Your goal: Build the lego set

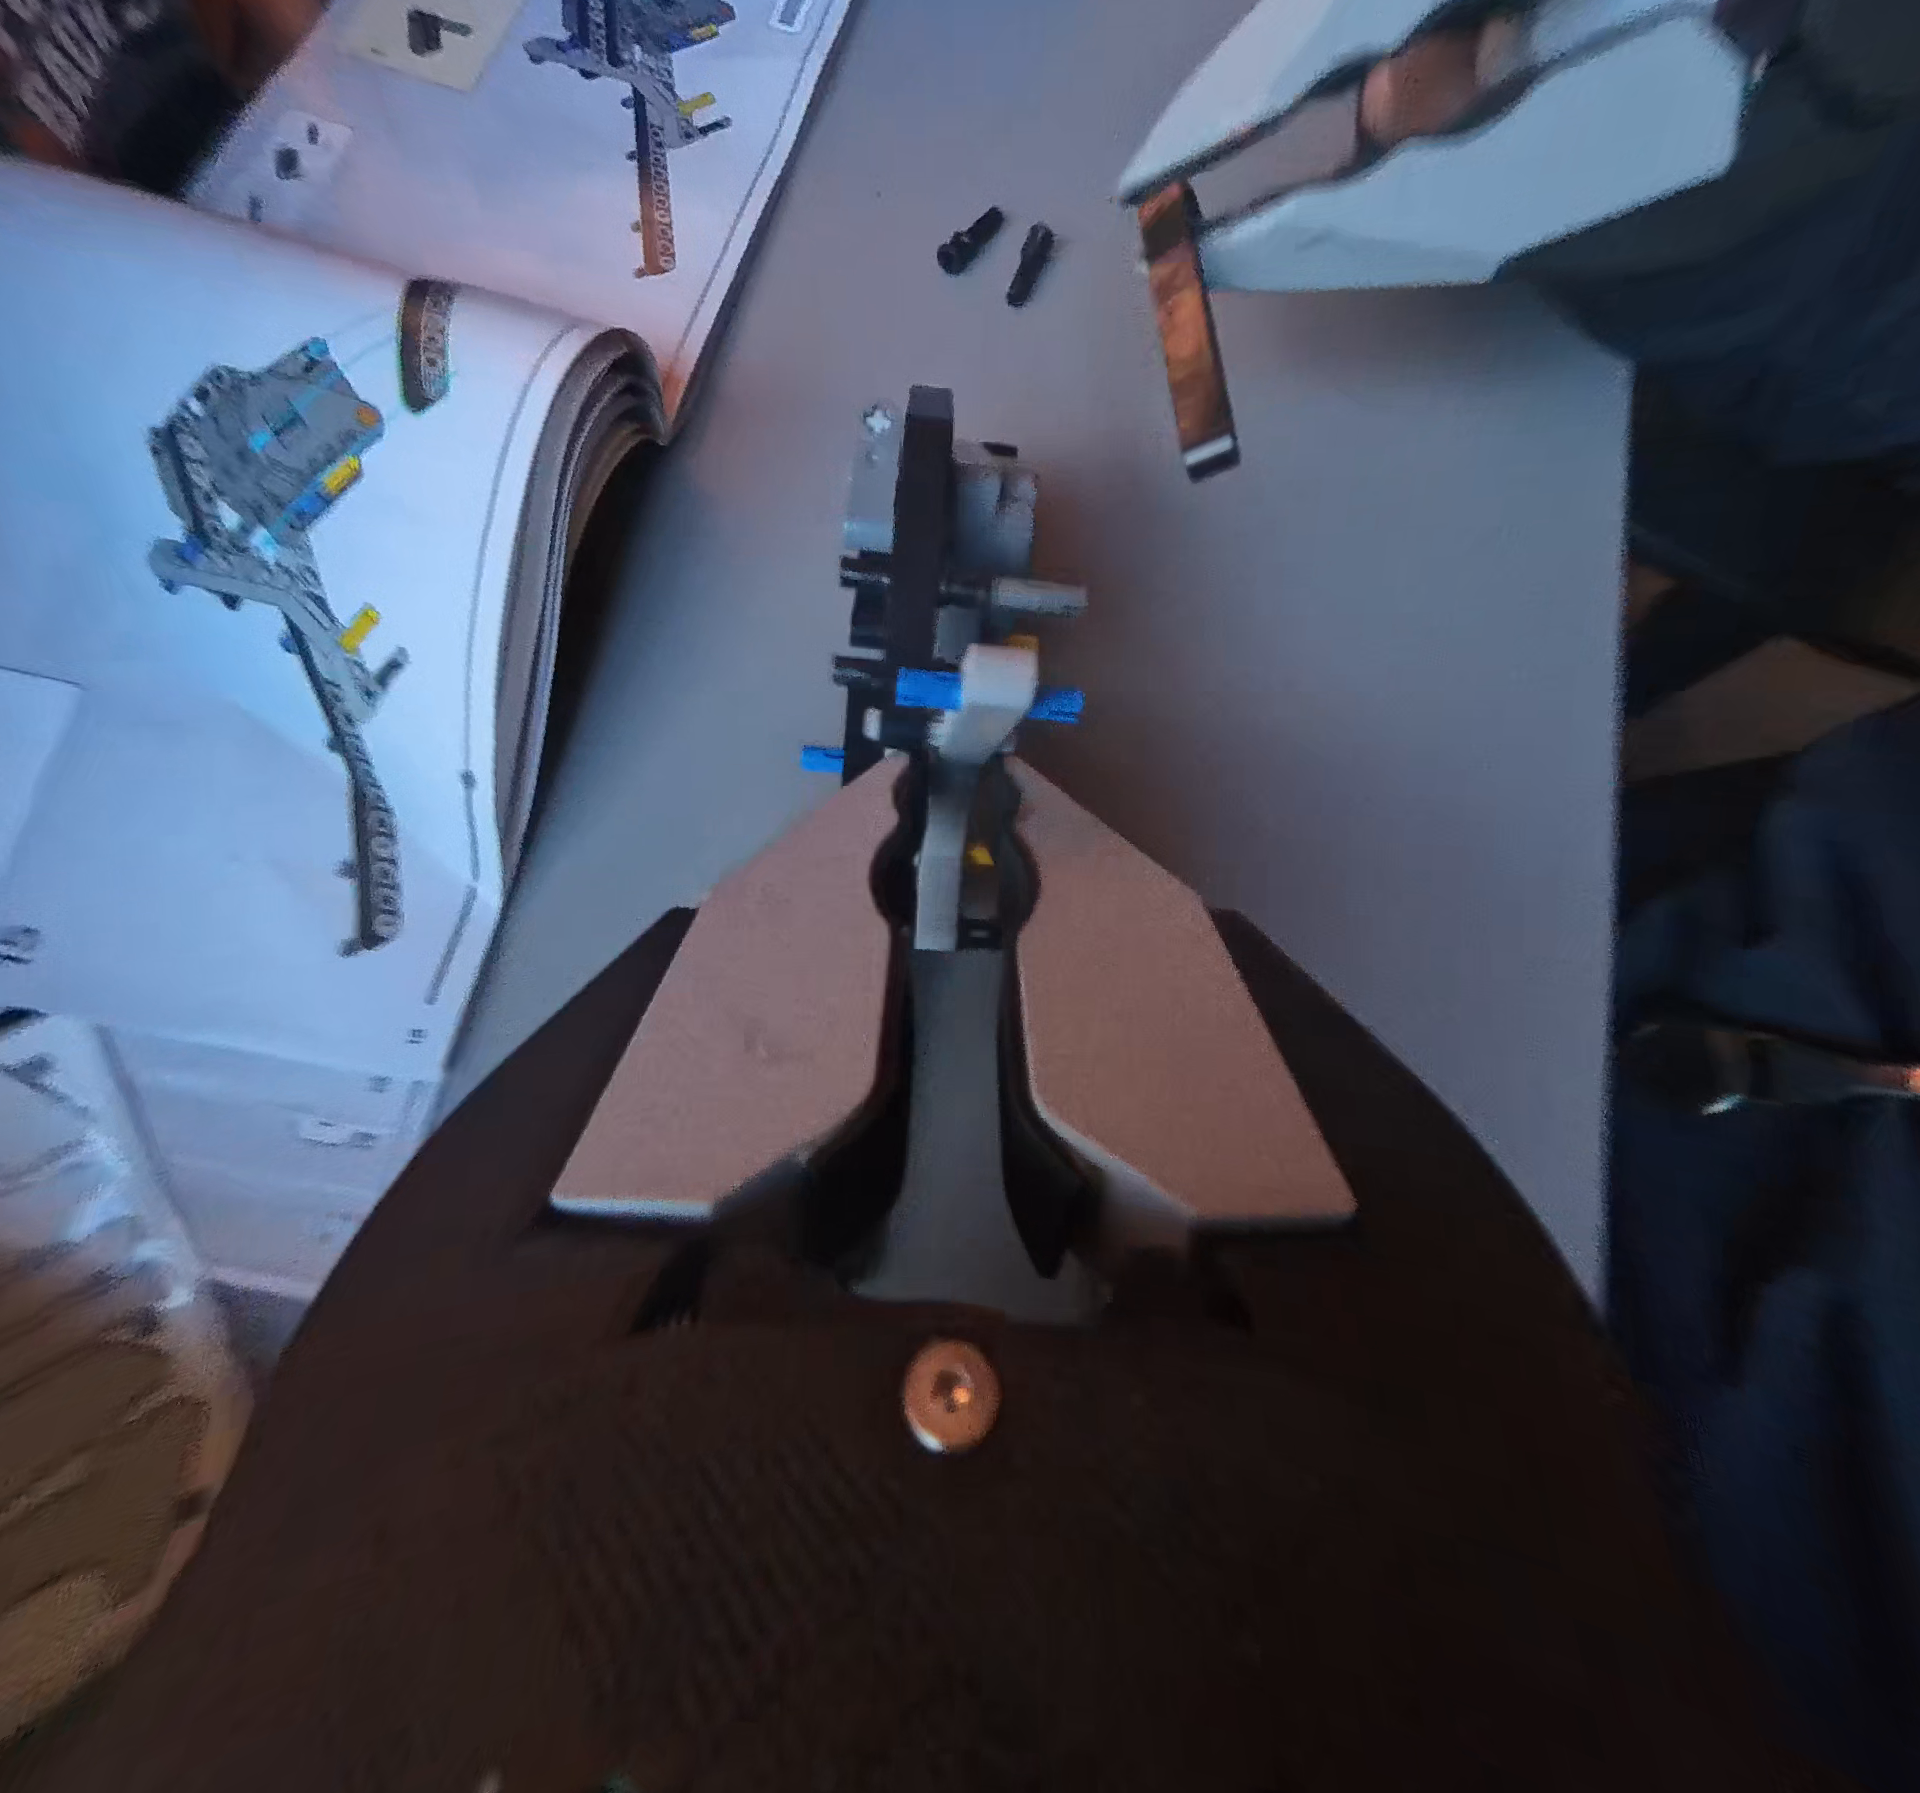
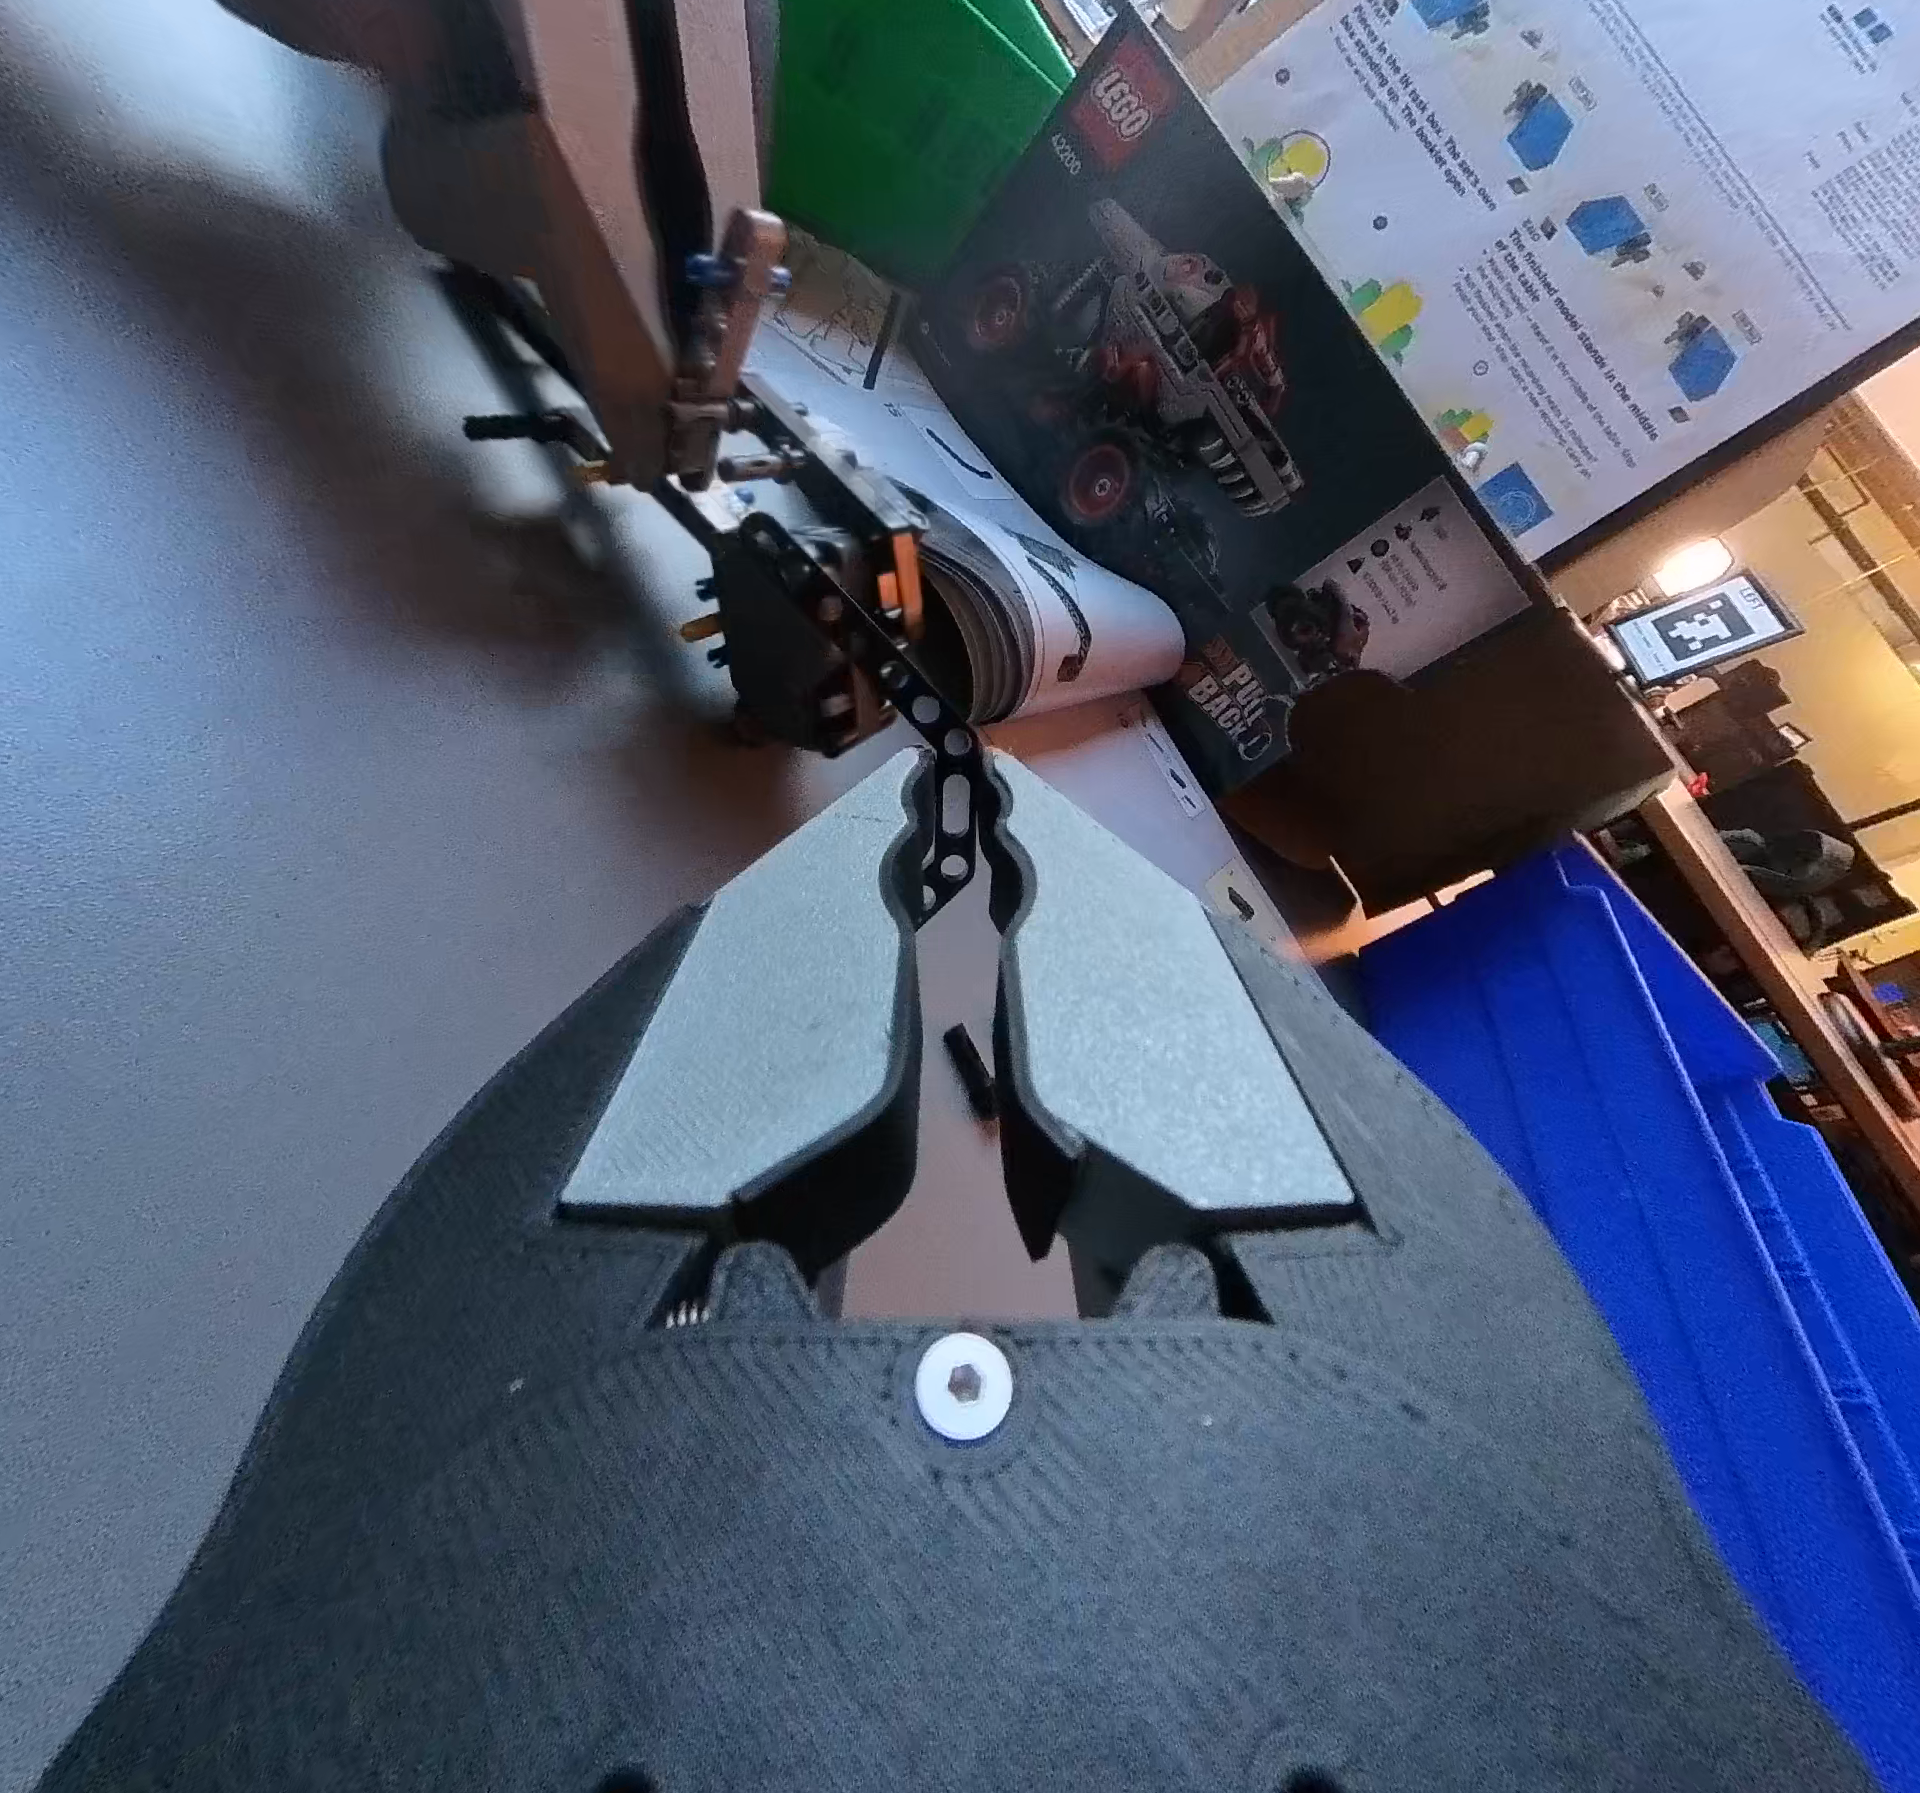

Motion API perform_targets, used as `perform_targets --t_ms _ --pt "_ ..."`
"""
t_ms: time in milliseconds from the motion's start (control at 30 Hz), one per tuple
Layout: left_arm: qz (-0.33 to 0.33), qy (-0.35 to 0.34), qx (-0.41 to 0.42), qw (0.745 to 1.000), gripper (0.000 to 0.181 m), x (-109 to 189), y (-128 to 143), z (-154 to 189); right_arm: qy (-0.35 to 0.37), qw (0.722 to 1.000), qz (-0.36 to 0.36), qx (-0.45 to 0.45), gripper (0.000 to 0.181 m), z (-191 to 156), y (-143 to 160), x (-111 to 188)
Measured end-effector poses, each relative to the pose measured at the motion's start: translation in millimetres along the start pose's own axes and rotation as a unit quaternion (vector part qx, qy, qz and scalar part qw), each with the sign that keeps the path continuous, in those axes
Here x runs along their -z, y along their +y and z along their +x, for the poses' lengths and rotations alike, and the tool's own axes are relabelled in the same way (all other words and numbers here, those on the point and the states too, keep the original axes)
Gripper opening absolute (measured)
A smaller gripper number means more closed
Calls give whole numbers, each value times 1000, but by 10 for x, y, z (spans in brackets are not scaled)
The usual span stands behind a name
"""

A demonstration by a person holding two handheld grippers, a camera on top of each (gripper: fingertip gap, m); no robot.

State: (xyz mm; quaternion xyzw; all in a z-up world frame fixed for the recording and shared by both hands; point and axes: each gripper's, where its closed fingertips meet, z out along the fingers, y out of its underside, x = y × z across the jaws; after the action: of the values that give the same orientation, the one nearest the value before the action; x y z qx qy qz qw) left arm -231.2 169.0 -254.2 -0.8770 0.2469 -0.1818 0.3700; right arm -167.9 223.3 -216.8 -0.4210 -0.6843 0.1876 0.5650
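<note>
My left gripper [image 1: 956, 787] is shut on the grey arm of the partly built lego assembly [image 1: 935, 548], made of grey and black parts with blue pins, and holds it over the grey table [image 1: 1351, 808]. My right gripper [image 2: 956, 767] is shut on a long black beam with holes [image 2: 951, 808]. In the left wrist view the right gripper [image 1: 1143, 185] holds that beam [image 1: 1190, 341] to the right of the assembly, apart from it. In the right wrist view the left gripper [image 2: 675, 413] and the assembly [image 2: 800, 621] are up and to the left.
Two black pins [image 1: 971, 239] [image 1: 1031, 264] lie on the table beyond the assembly. An open instruction booklet [image 1: 312, 548] lies at the left. The lego box [image 2: 1195, 393], a green bin [image 2: 904, 81] and a blue bin [image 2: 1662, 1172] stand along the table's edge.
</note>
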Motion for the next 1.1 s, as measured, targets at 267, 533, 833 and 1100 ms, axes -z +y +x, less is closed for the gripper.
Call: perform_targets --t_ms 267,533,833,1100 --pt "39 180 305 934 6 14 -82 70 -35 998 -32 -48 4 111 79 -143" --pt "43 153 348 924 14 58 73 -83 -128 981 -41 -138 4 173 21 -487" --pt "42 154 289 944 35 182 204 111 -213 960 -47 -173 4 82 -176 -748" --pt "56 36 204 977 39 420 273 -48 -253 944 -60 -201 4 -89 -199 -683"
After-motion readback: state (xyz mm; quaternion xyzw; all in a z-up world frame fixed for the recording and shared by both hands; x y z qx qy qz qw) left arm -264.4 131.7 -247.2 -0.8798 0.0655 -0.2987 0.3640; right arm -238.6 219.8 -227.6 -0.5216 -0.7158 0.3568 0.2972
